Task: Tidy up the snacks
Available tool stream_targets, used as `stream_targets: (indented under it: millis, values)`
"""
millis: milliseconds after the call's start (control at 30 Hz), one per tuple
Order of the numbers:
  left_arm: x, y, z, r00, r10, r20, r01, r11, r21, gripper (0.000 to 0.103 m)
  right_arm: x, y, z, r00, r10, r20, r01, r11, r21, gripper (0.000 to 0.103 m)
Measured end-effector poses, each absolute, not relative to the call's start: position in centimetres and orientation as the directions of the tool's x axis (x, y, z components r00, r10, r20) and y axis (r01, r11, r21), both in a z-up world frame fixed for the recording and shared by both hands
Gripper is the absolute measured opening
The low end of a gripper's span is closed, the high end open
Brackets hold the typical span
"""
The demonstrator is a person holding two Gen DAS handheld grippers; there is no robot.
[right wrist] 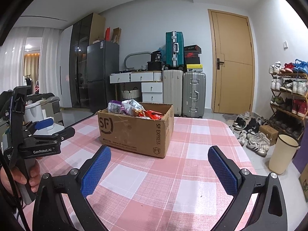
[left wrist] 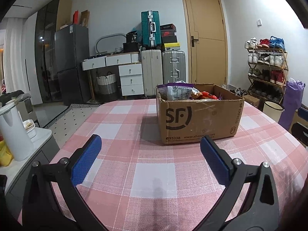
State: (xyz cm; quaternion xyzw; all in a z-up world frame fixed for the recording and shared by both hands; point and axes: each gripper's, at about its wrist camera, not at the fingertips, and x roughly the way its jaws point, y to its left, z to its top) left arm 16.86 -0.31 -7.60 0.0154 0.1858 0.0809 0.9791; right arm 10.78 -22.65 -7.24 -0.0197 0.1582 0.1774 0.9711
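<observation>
A brown cardboard box (left wrist: 198, 119) (right wrist: 134, 130) printed "SF" stands open on the pink-and-white checked tablecloth (left wrist: 154, 173) (right wrist: 163, 182). Snack packets (left wrist: 181, 93) (right wrist: 132, 107) in purple, silver and red fill it to the rim. My left gripper (left wrist: 151, 146) hovers open above the cloth, short of the box's front, nothing between its blue pads. My right gripper (right wrist: 159, 156) is open too, in front of the box's right corner. In the right wrist view the left gripper (right wrist: 45, 127) shows at the far left, held by a hand (right wrist: 28, 175).
A white cylinder (left wrist: 13, 134) and a small container stand on a side cabinet left of the table. A cream bin (right wrist: 283, 154), scattered shoes (right wrist: 252, 134) and a shoe rack (left wrist: 267, 71) are right of the table. Suitcases (right wrist: 184, 90), drawers and a door stand behind.
</observation>
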Motion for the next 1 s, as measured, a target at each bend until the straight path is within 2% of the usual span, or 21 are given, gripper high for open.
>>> stream_targets:
  millis: [1000]
  values:
    - [17.14,-0.21,-7.85,0.914,0.137,-0.383,-0.133,0.990,0.036,0.102,10.67,-22.72,-7.30,0.887,0.338,-0.315,-0.348,0.937,0.025,0.103]
